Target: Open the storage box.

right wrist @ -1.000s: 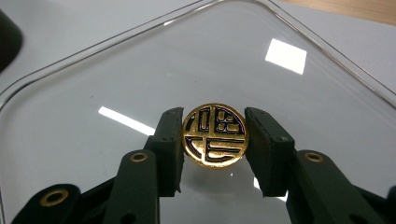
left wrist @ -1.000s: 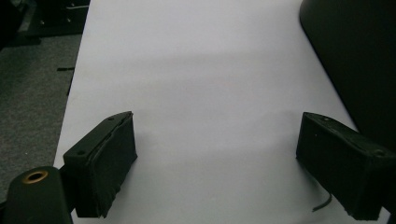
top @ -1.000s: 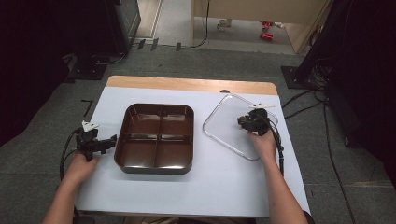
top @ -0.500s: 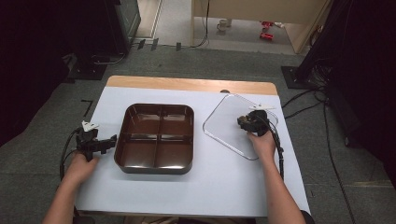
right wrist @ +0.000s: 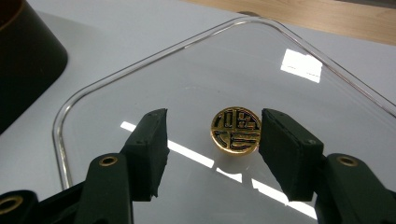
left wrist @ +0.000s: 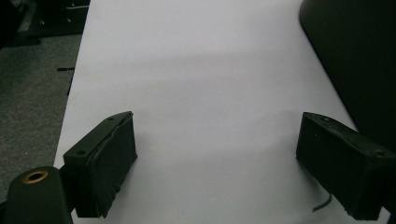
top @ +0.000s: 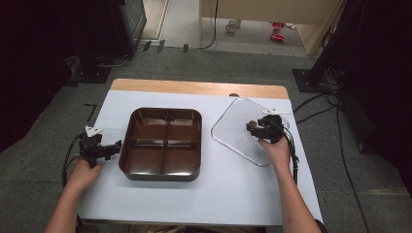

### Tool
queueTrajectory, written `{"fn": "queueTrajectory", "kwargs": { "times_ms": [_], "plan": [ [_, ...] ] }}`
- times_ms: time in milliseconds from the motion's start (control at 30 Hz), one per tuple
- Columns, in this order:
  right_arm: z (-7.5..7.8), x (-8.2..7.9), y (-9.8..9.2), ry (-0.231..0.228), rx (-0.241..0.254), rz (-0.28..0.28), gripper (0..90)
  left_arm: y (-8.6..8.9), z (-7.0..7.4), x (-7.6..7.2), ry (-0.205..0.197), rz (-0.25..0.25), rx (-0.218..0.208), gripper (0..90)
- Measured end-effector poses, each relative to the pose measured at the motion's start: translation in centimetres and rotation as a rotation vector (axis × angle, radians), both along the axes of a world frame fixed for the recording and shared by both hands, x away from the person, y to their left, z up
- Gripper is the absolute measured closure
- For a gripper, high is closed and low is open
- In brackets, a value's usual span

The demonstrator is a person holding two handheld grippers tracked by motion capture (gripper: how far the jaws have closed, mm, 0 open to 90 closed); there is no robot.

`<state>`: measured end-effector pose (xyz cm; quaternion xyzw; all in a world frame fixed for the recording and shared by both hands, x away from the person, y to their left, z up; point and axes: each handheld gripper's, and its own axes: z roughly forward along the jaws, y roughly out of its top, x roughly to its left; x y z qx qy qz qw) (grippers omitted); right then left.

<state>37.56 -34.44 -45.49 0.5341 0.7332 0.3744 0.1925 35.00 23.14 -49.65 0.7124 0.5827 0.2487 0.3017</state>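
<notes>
it is looking like a lab or studio set up for recording. a white-topped table (top: 194, 204) is standing on grey carpet (top: 39, 184), with cables (top: 316, 104) trailing past dark equipment stands (top: 97, 43).

text: none legible | knob (right wrist: 235, 129) on clear lid (right wrist: 140, 93): gold emblem (stylized, unreadable)

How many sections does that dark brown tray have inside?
4, in a two-by-two grid inside the tray: far left, far right, near left, near right. None look hidden.

Grey carpet floor (top: 194, 63), black equipment stands (top: 104, 73)
</notes>
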Motion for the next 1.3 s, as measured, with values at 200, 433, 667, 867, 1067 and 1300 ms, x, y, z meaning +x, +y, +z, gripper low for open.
{"fn": "queueTrajectory", "kwargs": {
  "times_ms": [200, 433, 667, 867, 1067, 1300],
  "plan": [
    [0.8, -1.2, 0.3, -0.007, 0.009, 0.015, 41.8, 0.0, 0.0, 0.0, 0.001, 0.000, 0.000, 12.0],
    [1.3, -2.5, 1.4, -0.020, -0.001, 0.064, 40.4, 0.0, 0.0, 0.0, 0.001, 0.000, 0.000, 12.0],
    [1.5, -4.2, 3.3, -0.033, 0.002, 0.121, 40.2, 0.0, 0.0, 0.0, 0.001, 0.000, 0.000, 12.0],
    [1.6, -5.6, 4.7, -0.047, 0.023, 0.162, 39.8, 0.0, 0.0, 0.0, 0.000, 0.000, 0.000, 12.0],
    [0.9, -6.9, 6.1, -0.058, 0.026, 0.207, 38.9, 0.0, 0.0, 0.0, 0.001, 0.000, 0.000, 12.0],
    [-0.7, -7.3, 8.4, -0.027, 0.012, 0.248, 38.1, 0.0, 0.0, 0.0, 0.000, 0.000, 0.000, 12.0]
  ]
}}
